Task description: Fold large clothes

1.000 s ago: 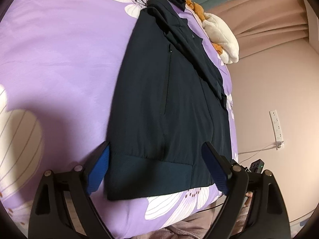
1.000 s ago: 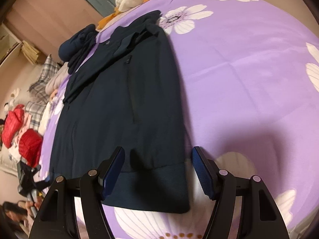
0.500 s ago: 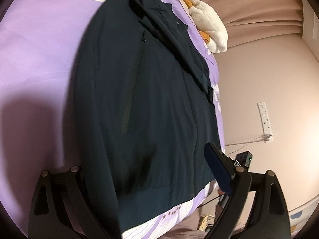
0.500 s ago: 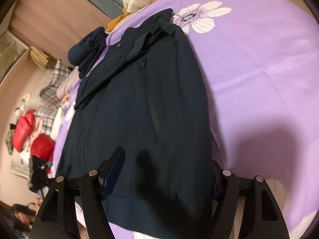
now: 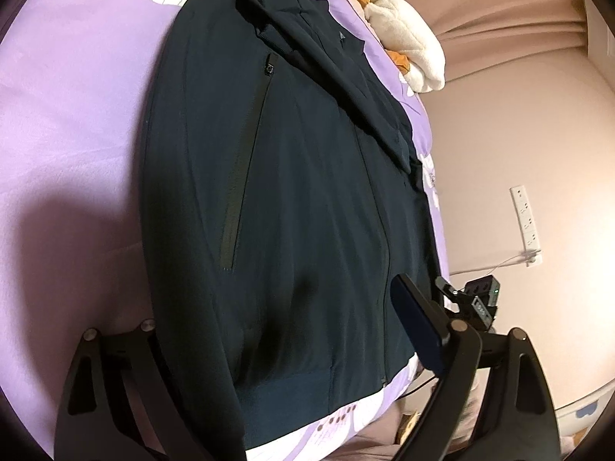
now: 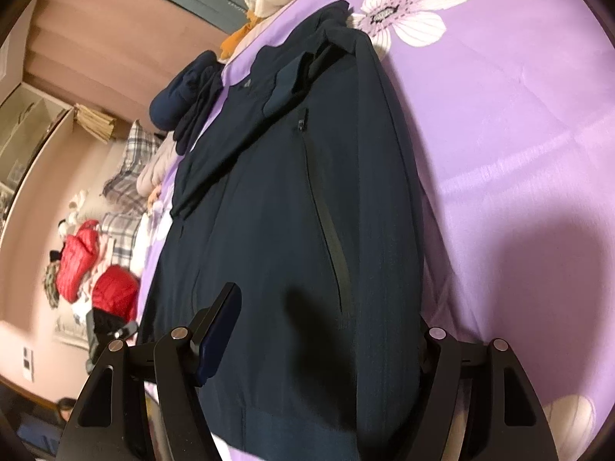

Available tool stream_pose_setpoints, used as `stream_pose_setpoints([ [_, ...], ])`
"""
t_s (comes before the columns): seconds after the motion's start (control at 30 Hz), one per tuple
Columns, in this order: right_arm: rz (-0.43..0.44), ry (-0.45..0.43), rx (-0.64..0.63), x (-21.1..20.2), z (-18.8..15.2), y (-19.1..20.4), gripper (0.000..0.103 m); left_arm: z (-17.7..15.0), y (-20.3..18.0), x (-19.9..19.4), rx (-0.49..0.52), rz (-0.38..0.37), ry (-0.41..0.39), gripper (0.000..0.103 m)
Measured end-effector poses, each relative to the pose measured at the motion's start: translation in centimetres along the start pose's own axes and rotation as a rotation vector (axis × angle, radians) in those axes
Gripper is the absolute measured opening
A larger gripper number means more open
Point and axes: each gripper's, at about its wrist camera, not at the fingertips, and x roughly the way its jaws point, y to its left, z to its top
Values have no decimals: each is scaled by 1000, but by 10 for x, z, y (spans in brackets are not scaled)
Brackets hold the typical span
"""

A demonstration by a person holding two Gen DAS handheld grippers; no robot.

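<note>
Garment: I see the large dark navy zip-front jacket (image 5: 307,199) lying flat, front up, on the purple bedspread with white flowers (image 5: 69,123), its ribbed hem nearest me and its collar at the far end

Left gripper (image 5: 269,330): spread wide across the hem end; the blue-padded finger (image 5: 417,326) shows above the cloth, the other finger is hidden by the jacket's side edge, so I judge nothing is pinched yet

Right gripper (image 6: 326,326): jaws apart and have just been opening, straddling the jacket's other side near the hem; one pad shows, the other is hidden by fabric, with cloth between them and no pinch

Handling: I expect soft, light, slightly slick woven fabric that drapes and sags, stiffer along the zips and the ribbed band

Where to hold: I would take each hem corner at the ribbing, where the fabric is thicker and should slip less
</note>
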Motion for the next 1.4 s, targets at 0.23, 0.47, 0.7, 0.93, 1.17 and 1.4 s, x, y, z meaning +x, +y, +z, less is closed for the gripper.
stream_pose_setpoints([
  [0.23,32,42,13,-10,-10,-6,73,-16,-2,-6,52,52,-4,89],
  [0.47,34,65,-1,-10,-19,-3,73,-30,-8,-7,90,95,-10,89],
  [0.7,35,67,6,-8,-19,-2,73,-37,-18,0,138,155,-14,88],
  [0.93,37,78,-1,-5,-14,0,73,-40,-23,5,166,192,-17,88],
  [1.17,38,84,-8,-3,-13,0,74,-42,-26,7,189,213,-12,89],
  [1.4,32,93,-14,1,-10,1,74,-48,-28,9,219,235,-13,89],
])
